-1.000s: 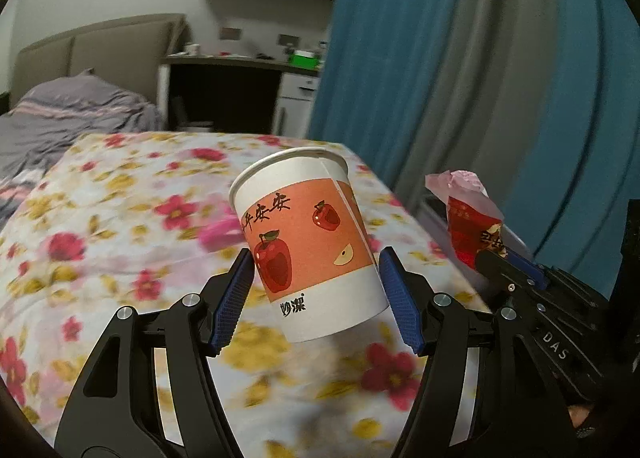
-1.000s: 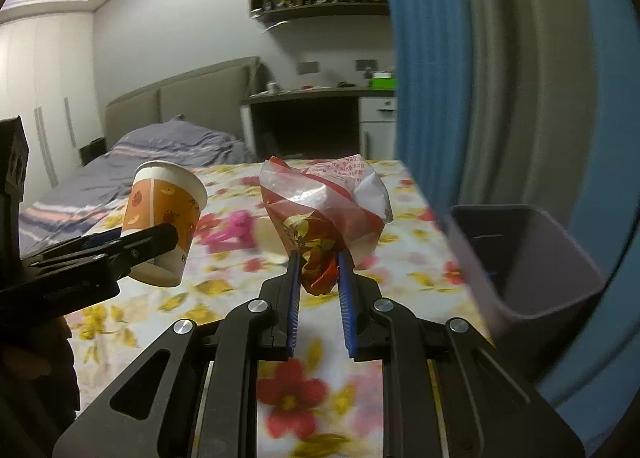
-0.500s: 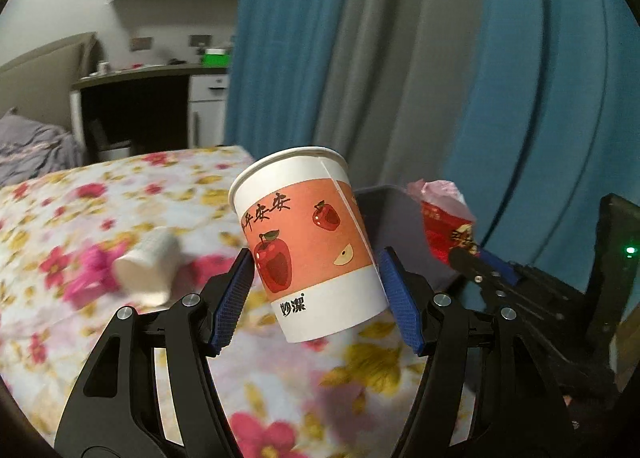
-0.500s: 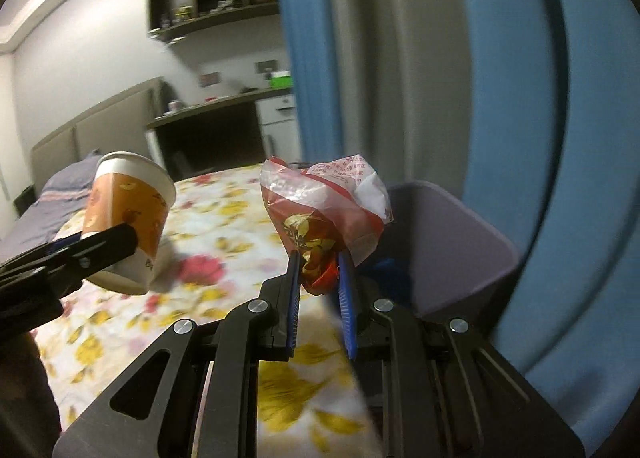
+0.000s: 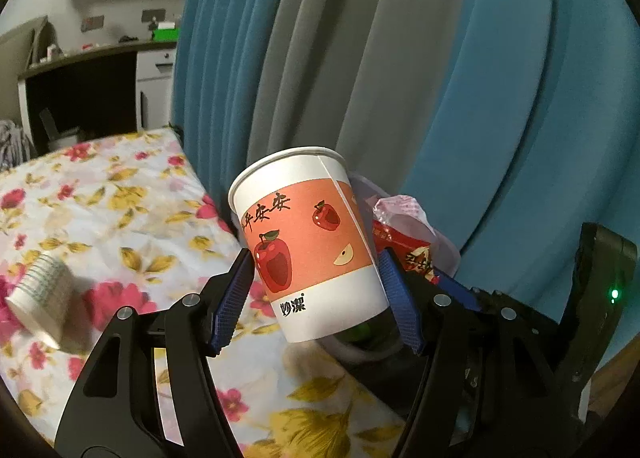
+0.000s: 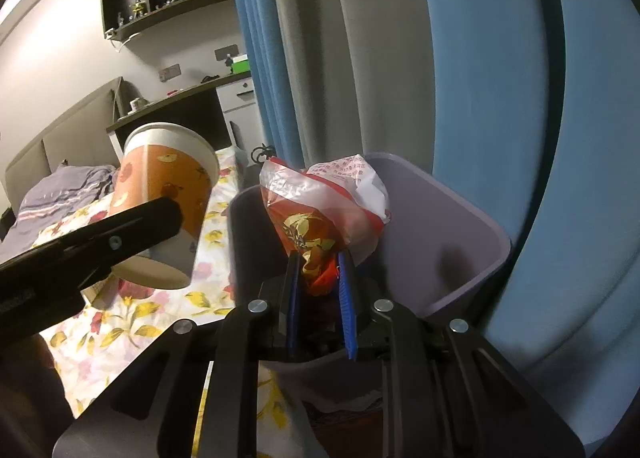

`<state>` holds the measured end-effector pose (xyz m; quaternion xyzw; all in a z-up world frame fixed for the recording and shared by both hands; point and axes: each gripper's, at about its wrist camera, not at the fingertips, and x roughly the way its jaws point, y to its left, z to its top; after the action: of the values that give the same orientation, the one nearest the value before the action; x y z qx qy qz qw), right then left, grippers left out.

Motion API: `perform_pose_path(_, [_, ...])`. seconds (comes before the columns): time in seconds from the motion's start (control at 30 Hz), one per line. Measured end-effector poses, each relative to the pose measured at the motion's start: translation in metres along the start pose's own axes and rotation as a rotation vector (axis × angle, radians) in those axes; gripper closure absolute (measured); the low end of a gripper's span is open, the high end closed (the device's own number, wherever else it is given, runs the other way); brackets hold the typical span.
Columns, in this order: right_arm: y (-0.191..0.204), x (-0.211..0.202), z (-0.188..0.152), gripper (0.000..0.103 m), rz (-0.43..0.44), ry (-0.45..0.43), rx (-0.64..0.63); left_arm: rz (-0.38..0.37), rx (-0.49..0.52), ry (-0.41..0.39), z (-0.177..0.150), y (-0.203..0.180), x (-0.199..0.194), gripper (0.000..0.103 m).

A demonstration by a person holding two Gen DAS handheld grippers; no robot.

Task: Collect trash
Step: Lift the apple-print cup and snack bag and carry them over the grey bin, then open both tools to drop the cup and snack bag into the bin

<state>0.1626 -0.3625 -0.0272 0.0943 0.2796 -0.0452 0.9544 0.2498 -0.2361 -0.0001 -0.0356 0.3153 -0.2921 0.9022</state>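
My left gripper [image 5: 316, 294] is shut on a paper cup [image 5: 308, 242] with an orange apple print, held in the air at the bed's edge. The cup also shows in the right wrist view [image 6: 168, 193]. My right gripper [image 6: 320, 290] is shut on a crumpled red and white snack wrapper [image 6: 324, 201] and holds it over the open grey bin [image 6: 460, 217]. The wrapper also shows in the left wrist view [image 5: 404, 230], just right of the cup. The bin there is mostly hidden behind the cup.
A white ribbed paper cup [image 5: 40, 298] lies on its side on the floral bedspread [image 5: 132, 217]. Blue and grey curtains [image 5: 400, 57] hang close behind the bin. A desk [image 6: 192, 105] and shelves stand at the far wall.
Both grippers have swung right, from over the bed toward the curtains. The wrapper is now over the bin's mouth and the cup is beside it. Both grips are unchanged.
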Motion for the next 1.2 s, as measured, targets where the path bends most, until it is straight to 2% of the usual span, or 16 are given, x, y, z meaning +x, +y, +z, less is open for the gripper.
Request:
perform_pose_path(0.4, [-0.018,0.021,0.008,0.083,0.007,0.052,0.047,-0.059,-0.039,0.073,0.004,-0.004,0.049,0.039])
perform_pose_path(0.8, [-0.021,0.032,0.010,0.082,0.001,0.077,0.057,-0.085,-0.056,0.118,0.001,-0.009,0.072,0.039])
perform_pose_path(0.97, [-0.022,0.031,0.008,0.074,-0.013,0.070,0.057,-0.104,-0.080,0.140,0.000,-0.008,0.079,0.037])
perform_pose_path(1.03, [-0.025,0.028,0.008,0.064,-0.020,0.058,0.066,-0.107,-0.078,0.142,0.000,-0.008,0.080,0.036])
perform_pose_path(1.2, [-0.034,0.024,0.005,0.053,-0.041,0.033,0.088,-0.071,-0.078,0.123,-0.001,-0.007,0.072,0.020])
